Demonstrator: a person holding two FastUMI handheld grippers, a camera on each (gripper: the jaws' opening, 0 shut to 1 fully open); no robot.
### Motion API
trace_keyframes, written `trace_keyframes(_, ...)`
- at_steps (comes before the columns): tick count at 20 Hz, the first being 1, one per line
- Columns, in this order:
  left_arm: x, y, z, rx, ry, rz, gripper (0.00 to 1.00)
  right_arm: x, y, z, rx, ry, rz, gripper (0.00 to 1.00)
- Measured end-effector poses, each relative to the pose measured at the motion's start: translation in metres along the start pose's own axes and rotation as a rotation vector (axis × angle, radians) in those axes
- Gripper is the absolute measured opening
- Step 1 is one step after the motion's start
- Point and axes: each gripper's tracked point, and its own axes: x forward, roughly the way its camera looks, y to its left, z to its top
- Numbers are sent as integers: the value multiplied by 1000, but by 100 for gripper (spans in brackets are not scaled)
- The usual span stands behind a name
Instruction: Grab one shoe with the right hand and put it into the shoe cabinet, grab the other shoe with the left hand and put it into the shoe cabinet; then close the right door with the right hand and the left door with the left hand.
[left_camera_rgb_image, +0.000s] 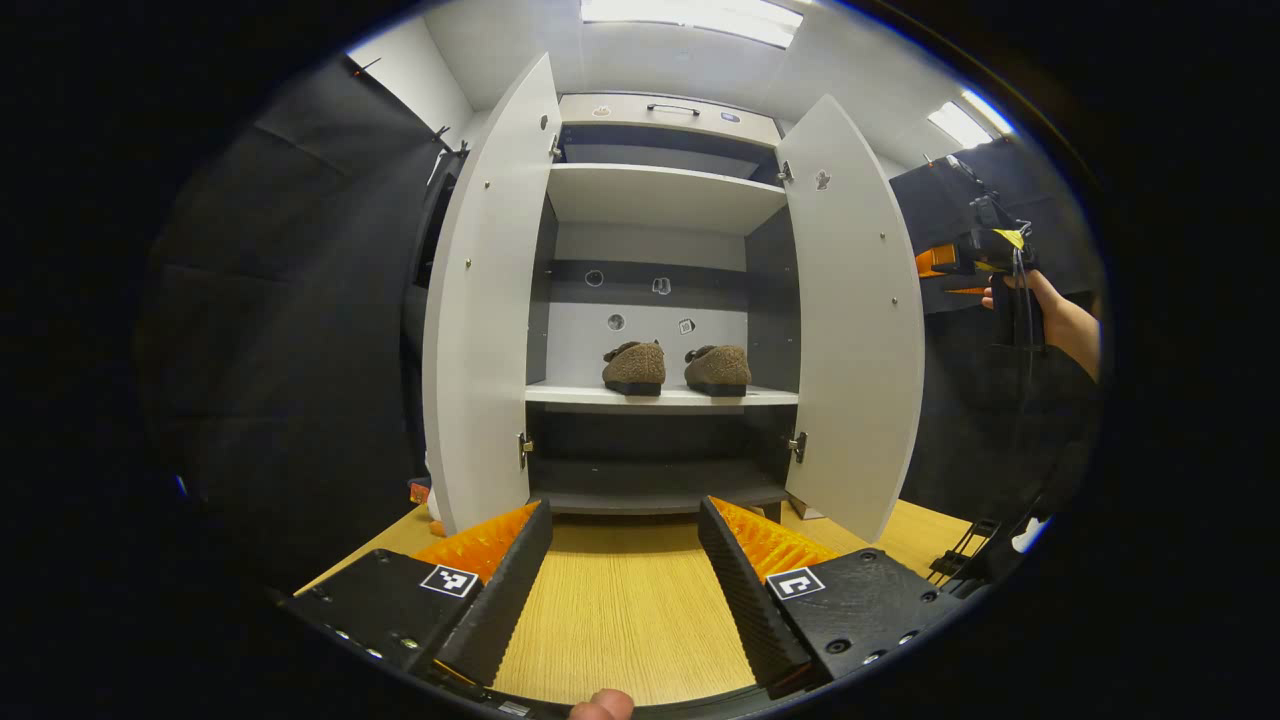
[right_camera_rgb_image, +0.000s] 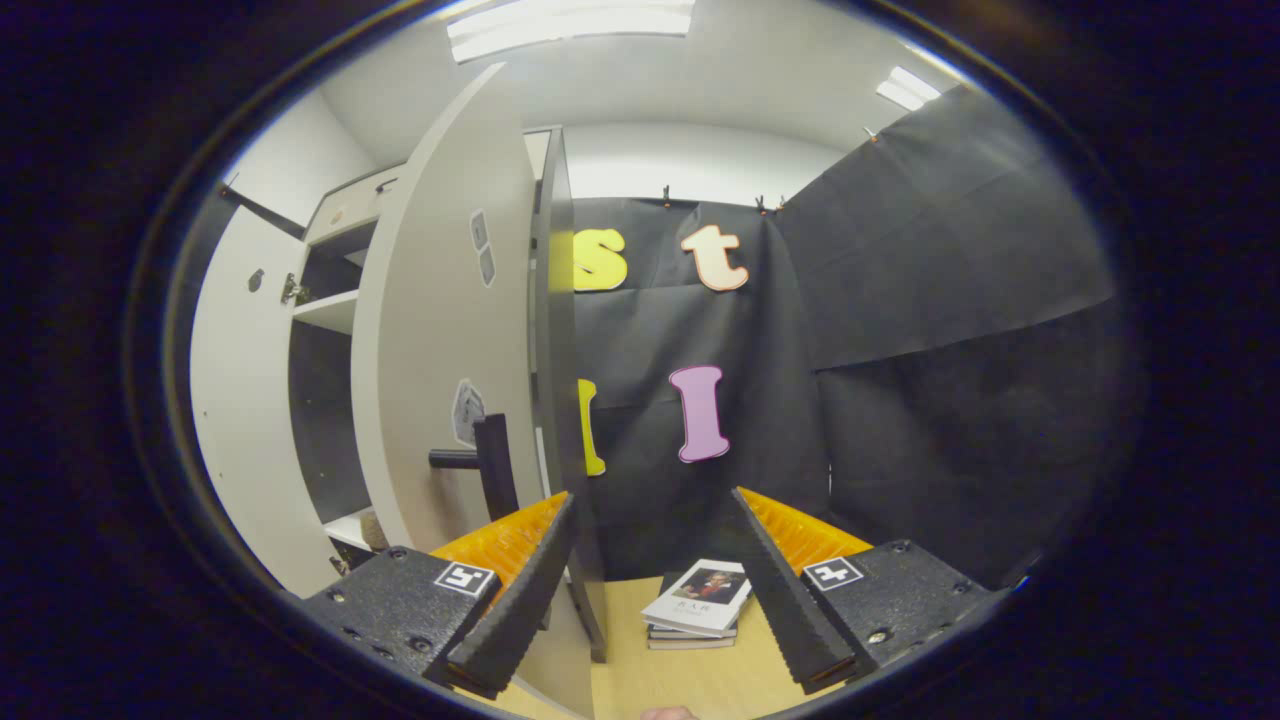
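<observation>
Two brown fuzzy shoes, the left shoe (left_camera_rgb_image: 634, 367) and the right shoe (left_camera_rgb_image: 718, 369), stand side by side on the middle shelf (left_camera_rgb_image: 570, 396) of the white shoe cabinet. Its left door (left_camera_rgb_image: 485, 300) and right door (left_camera_rgb_image: 850, 310) both stand wide open. My left gripper (left_camera_rgb_image: 622, 505) is open and holds nothing, low over the wooden table in front of the cabinet. A hand holds my right gripper (left_camera_rgb_image: 950, 265) behind the right door's outer side. In the right gripper view that gripper (right_camera_rgb_image: 650, 500) is open and holds nothing, close to the right door (right_camera_rgb_image: 440, 330) near its black handle (right_camera_rgb_image: 492, 458).
The wooden table (left_camera_rgb_image: 620, 600) spreads in front of the cabinet. A small stack of books (right_camera_rgb_image: 697, 605) lies on the table just right of the right door's edge. Black cloth walls close in on both sides. The upper shelf (left_camera_rgb_image: 660, 195) holds nothing.
</observation>
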Motion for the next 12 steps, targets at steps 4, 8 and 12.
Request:
trace_keyframes(4, 4, 6, 0, -7, 3, 10, 89, -6, 21, -1, 20, 1, 47, 97)
trace_keyframes(8, 1, 14, -1, 6, 10, 20, 89, -9, 58, -7, 12, -5, 120, 97)
trace_keyframes(12, 4, 24, 2, 13, 12, 37, 89, -4, 100, -10, 1, 4, 195, 97)
